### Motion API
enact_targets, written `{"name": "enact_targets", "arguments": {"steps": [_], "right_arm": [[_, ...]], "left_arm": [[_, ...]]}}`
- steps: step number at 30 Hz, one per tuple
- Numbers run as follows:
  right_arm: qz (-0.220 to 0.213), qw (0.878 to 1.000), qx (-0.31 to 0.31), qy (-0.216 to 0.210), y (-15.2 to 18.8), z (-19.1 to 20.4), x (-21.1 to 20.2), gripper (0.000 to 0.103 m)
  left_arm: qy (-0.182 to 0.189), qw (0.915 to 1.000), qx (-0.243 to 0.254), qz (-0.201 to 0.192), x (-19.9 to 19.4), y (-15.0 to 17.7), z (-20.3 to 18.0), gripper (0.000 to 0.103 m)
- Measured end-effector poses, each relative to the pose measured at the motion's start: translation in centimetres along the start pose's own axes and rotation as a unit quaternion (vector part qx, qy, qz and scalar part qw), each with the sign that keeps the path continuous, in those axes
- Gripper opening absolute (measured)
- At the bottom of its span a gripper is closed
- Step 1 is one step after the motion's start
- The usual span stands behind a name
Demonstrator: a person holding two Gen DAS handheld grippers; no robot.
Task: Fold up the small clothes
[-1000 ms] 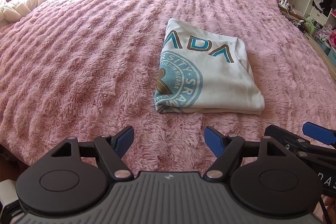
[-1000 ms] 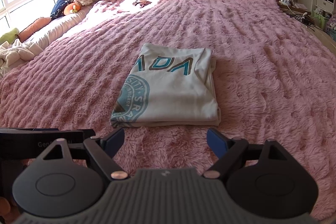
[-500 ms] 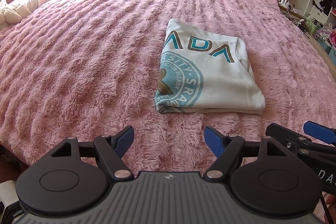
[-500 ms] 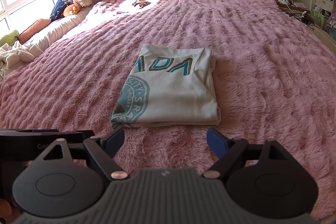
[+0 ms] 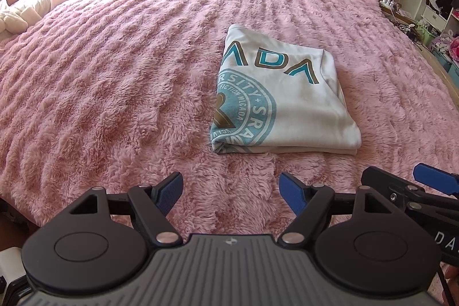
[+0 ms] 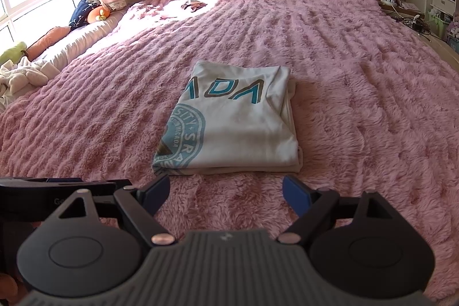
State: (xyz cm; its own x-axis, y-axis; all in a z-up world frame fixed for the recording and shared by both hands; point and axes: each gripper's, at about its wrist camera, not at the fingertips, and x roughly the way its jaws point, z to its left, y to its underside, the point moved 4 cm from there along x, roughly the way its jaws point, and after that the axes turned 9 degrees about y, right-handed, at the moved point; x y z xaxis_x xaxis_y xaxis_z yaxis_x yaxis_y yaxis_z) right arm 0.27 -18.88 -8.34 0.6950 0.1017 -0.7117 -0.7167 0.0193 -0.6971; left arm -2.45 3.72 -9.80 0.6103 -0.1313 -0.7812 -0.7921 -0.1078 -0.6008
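While wide apart, both claws (image 5: 231, 192) (image 6: 225, 192) empty.

White T-shirt (image 5: 287, 102), folded into a compact rough rectangle, several layers stacked, lies flat on the fluffy pink bedspread (image 5: 114, 76) about mid-bed. Print faces up: teal and brown block letters "ADA" across the far part, a partial teal round seal with white text and a brown figure at the left fold. Layer edges show along the near side and the right side, lower layers sticking out slightly past the top one. Left edge is a rounded fold. Nothing touches it. Same shirt in the right wrist view (image 6: 229, 122), lying squarer to camera.
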Motion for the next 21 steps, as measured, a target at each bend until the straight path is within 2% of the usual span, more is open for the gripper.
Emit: {"name": "enact_targets", "arguments": {"steps": [21], "right_arm": [[0.001, 1.000, -0.002, -0.002, 0.16, -0.11, -0.08, 0.082]], "left_arm": [[-0.001, 1.0000, 0.002, 0.000, 0.11, -0.07, -0.04, 0.089]]}}
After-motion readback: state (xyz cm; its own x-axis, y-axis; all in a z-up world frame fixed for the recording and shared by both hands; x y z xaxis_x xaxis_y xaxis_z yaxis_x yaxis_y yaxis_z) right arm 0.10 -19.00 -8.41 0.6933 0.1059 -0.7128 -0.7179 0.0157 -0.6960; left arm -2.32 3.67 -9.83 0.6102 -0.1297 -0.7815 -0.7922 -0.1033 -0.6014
